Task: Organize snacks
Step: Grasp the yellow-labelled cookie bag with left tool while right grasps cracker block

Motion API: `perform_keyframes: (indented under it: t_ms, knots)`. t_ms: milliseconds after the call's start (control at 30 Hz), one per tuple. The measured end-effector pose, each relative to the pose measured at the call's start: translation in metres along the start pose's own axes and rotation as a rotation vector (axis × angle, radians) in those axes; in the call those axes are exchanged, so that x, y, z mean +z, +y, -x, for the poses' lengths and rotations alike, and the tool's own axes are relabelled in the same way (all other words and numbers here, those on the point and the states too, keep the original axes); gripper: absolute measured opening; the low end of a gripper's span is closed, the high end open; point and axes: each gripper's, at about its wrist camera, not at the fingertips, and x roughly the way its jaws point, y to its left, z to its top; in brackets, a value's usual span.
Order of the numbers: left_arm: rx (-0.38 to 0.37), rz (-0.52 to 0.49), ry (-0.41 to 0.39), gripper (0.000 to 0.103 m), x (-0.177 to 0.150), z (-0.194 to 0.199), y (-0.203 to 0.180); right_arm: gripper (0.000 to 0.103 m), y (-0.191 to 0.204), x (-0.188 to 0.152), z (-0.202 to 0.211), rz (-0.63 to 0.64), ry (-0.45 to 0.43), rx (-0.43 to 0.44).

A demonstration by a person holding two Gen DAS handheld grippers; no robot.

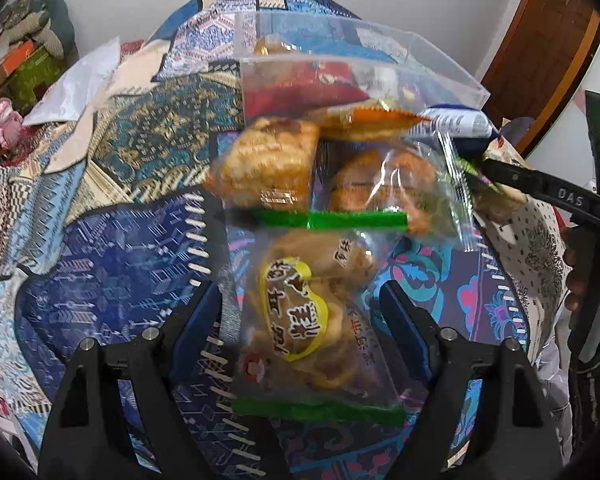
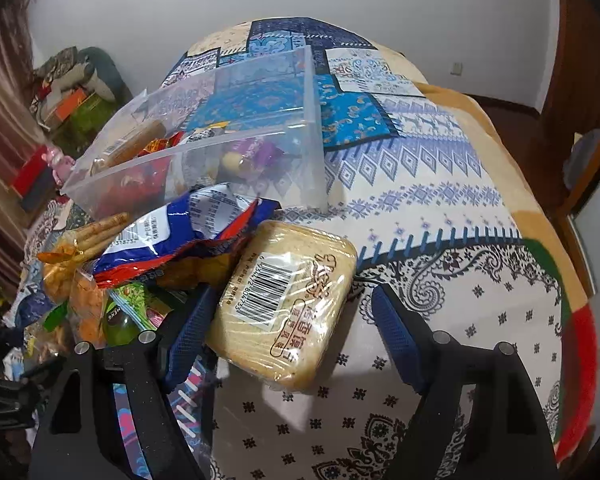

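Note:
In the left wrist view, a clear packet of twisted fried snacks [image 1: 312,312] with a yellow label and green seals lies on the patterned cloth. My left gripper [image 1: 304,316] stands open around it, its blue pads clear of both sides. Beyond it are two packets of brown pastries [image 1: 268,160] and a clear zip bag [image 1: 340,64] holding several snacks. In the right wrist view, my right gripper [image 2: 296,332] is open over a pale film-wrapped cake [image 2: 288,300] with a barcode. The left pad is close to the cake's edge and the right pad stands apart.
A blue, white and red packet [image 2: 188,232] and a heap of small snacks [image 2: 80,280] lie left of the cake, before the zip bag [image 2: 220,152]. One black finger [image 1: 548,190] of the right gripper enters the left wrist view. Boxes and clutter [image 1: 28,52] sit beyond the cloth's left edge.

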Motion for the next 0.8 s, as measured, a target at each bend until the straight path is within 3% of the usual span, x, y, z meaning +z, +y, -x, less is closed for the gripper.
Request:
perform_keyframes:
  t_ms: [100,233,367,533,800]
  knots:
    - [0.007,0.0,-0.007,0.081,-0.002,-0.004,-0.001,0.077,-0.005,-0.003,0.004,-0.004,0.0,-0.002]
    - [0.035,-0.022,-0.037,0.064,-0.004,-0.004,-0.004,0.075,-0.007,-0.009,0.011,0.01,-0.009,-0.017]
    - [0.023,-0.049,-0.053,0.05,-0.008,0.003,-0.009,0.059,-0.007,-0.007,0.005,-0.006,0.018,0.037]
    - [0.022,-0.077,-0.065,0.047,-0.014,0.016,-0.012,0.054,0.002,-0.004,-0.007,0.011,0.02,0.01]
    - [0.01,-0.074,-0.148,0.047,-0.004,0.051,-0.015,0.052,0.001,-0.014,0.013,0.02,-0.008,-0.008]
